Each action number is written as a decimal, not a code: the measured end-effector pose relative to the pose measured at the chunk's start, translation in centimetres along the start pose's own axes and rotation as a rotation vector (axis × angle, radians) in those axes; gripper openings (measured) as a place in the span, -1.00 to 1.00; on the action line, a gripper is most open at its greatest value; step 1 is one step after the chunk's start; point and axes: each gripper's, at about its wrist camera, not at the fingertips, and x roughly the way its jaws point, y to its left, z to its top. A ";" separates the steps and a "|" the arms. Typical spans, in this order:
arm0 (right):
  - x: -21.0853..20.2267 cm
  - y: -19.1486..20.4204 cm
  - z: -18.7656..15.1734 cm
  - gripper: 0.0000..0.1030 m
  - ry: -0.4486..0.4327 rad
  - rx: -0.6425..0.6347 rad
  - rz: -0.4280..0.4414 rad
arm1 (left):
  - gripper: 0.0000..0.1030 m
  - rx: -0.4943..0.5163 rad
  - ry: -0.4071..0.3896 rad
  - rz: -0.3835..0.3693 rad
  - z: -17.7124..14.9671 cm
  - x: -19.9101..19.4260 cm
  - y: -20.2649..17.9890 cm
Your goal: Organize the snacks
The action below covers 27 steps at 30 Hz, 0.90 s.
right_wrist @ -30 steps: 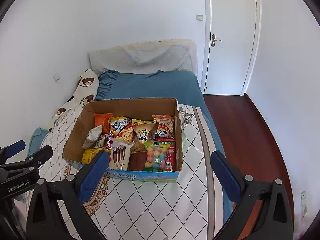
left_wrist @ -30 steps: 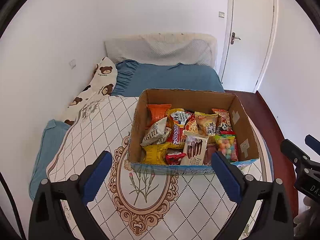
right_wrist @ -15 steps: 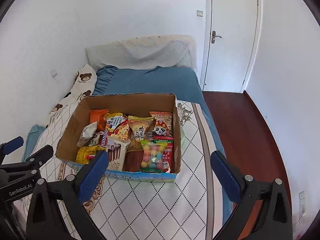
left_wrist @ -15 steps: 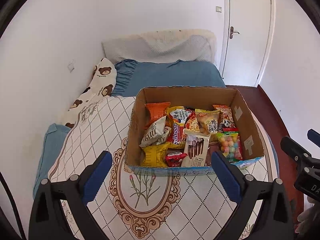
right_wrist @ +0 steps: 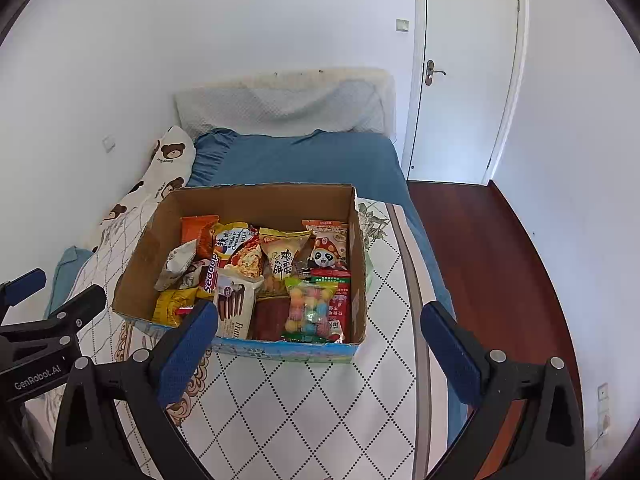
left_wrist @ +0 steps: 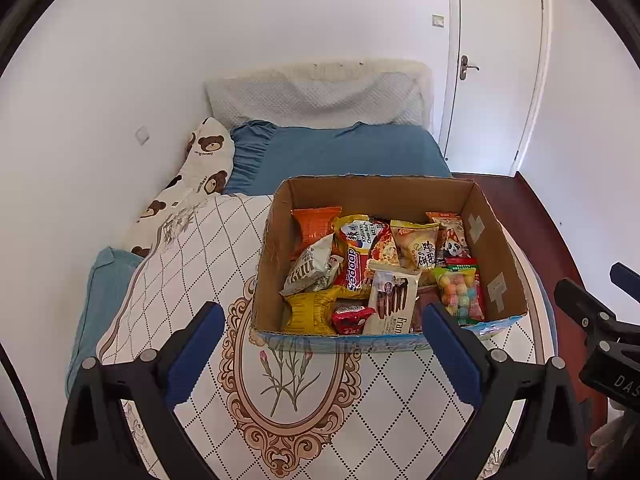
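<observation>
A cardboard box (left_wrist: 276,248) (right_wrist: 144,252) stands on a quilted bed cover, holding several snack packs. Among them are an orange pack (left_wrist: 316,226), a red noodle pack (left_wrist: 358,268), a white chocolate-stick pack (left_wrist: 390,300) (right_wrist: 236,304), a bag of coloured balls (left_wrist: 460,294) (right_wrist: 310,308) and a yellow pack (left_wrist: 310,312). My left gripper (left_wrist: 324,356) is open just short of the box's near wall. My right gripper (right_wrist: 320,356) is open at the box's near right corner. Both hold nothing. Each gripper shows at the edge of the other's view.
The bed has a blue sheet (left_wrist: 340,152), a bear-print pillow (left_wrist: 200,168) along the left wall and a padded headboard (left_wrist: 316,96). Right of the bed lies dark wood floor (right_wrist: 488,248) and a shut white door (right_wrist: 468,72). The quilted cover (left_wrist: 280,392) spreads in front of the box.
Both views have shifted slightly, and the box appears a little higher and farther left in the right wrist view. Both grippers stayed open. The snacks have not moved.
</observation>
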 end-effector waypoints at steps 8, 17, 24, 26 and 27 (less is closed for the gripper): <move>-0.1 0.1 -0.1 1.00 -0.001 0.004 0.014 | 0.96 0.000 0.000 0.000 0.0 -0.2 0.0; -0.2 0.2 -0.2 1.00 0.005 0.010 0.022 | 0.96 -0.001 -0.007 0.000 0.2 -0.9 0.0; -0.3 0.2 -0.3 1.00 0.004 0.011 0.025 | 0.96 -0.001 -0.007 0.000 0.2 -0.9 0.0; -0.3 0.2 -0.3 1.00 0.003 0.011 0.025 | 0.96 0.001 -0.007 -0.001 0.1 -1.0 -0.1; -0.3 0.2 -0.3 1.00 0.002 0.012 0.026 | 0.96 0.002 -0.008 0.000 0.1 -1.1 -0.1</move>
